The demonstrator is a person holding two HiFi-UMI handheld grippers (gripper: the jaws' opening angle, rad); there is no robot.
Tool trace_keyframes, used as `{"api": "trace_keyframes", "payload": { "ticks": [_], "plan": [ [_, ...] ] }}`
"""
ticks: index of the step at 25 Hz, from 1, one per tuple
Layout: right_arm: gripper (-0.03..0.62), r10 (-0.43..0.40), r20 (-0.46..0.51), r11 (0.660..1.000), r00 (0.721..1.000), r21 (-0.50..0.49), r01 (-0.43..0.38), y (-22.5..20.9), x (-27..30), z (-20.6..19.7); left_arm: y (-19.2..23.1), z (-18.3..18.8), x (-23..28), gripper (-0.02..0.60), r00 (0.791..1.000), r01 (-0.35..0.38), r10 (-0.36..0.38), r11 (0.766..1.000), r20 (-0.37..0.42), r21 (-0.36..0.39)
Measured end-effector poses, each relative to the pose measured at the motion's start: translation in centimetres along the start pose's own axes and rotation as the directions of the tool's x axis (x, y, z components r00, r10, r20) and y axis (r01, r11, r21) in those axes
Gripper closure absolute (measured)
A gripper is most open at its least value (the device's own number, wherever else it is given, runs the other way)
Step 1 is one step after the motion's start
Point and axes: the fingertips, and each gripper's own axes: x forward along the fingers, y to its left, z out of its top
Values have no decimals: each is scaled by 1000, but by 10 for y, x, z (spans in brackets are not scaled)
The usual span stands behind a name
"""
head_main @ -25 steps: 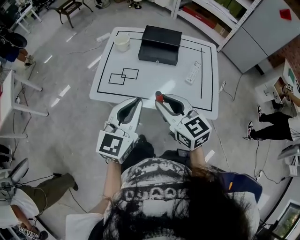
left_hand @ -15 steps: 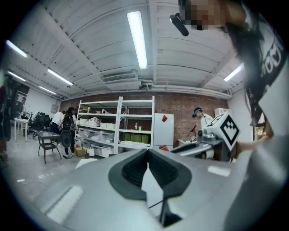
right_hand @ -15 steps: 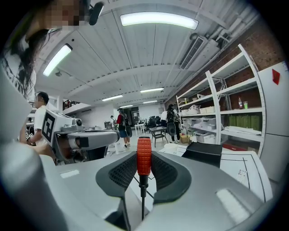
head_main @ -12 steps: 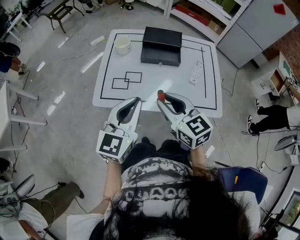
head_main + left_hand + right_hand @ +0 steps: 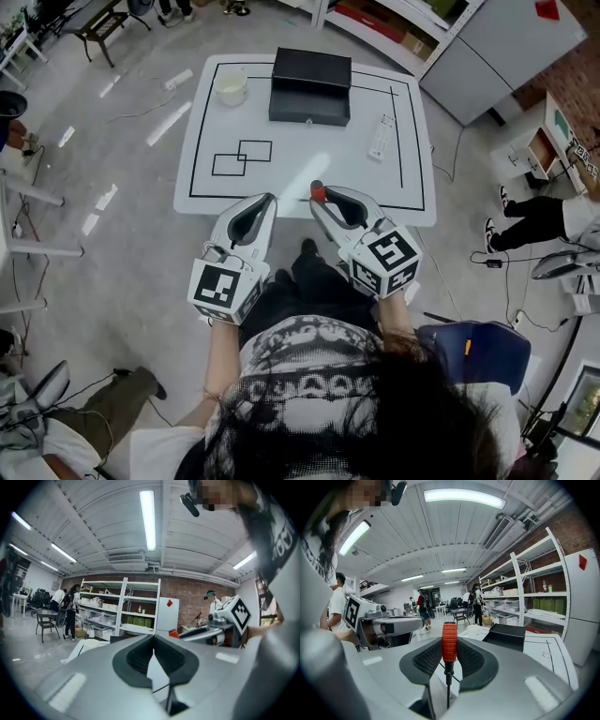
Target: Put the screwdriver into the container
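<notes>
Both grippers are drawing closer to the table's (image 5: pixel 281 178) near edge than a second ago. Right gripper (image 5: pixel 319 197) is clamping the screwdriver (image 5: pixel 449 644) over that edge by its ribbed red handle, judged the surest hold on a light, rigid tool. Left gripper (image 5: pixel 269 199) is sitting closed, empty.

The head view looks steeply down from above the person's hair, close over the left gripper (image 5: pixel 268 198) and right gripper (image 5: pixel 317 199), with the white table (image 5: pixel 300 155) and black container (image 5: pixel 310 86) beyond. Each gripper view sits low behind its own jaws, facing almost level across that table toward metal shelving (image 5: pixel 123 605), and catches the other gripper at its inner edge. All three views share the table top.
</notes>
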Motion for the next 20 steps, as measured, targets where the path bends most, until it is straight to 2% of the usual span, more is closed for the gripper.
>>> {"api": "trace_keyframes", "payload": {
  "ticks": [8,20],
  "plan": [
    [491,-29,-14,1000,999,5,29,-29,7,-5,3,-6,20,581,1000,19,-19,1000,-3,0],
    [491,-56,-22,998,998,-8,56,-113,53,16,45,6,85,581,1000,-7,7,1000,-22,0]
  ]
}}
